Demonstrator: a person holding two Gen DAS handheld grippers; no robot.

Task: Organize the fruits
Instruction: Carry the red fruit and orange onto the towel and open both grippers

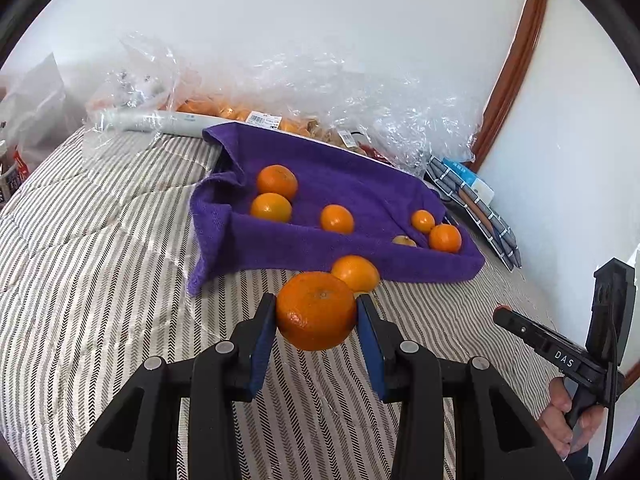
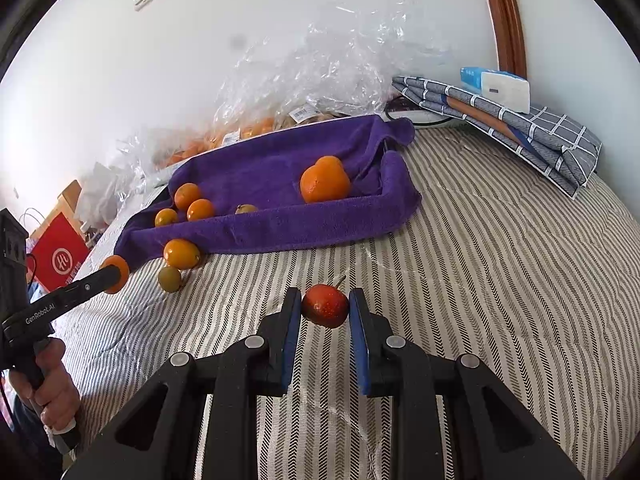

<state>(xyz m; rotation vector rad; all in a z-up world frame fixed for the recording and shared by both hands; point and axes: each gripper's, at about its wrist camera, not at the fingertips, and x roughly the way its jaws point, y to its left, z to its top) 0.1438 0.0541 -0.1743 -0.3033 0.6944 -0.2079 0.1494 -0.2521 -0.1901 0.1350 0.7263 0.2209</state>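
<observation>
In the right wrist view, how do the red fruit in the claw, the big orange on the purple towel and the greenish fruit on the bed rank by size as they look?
1. Big orange
2. Red fruit, though being nearest the camera may flatter it
3. Greenish fruit, clearly the smallest

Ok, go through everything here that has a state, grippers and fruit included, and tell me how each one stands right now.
left gripper: shut on a large orange, lifted off the bedspread
right gripper: shut on a small red fruit
purple towel: spread out, edges raised, oranges lying on it
loose orange: on the striped bedspread, touching the towel's edge
greenish fruit: on the bedspread
</observation>
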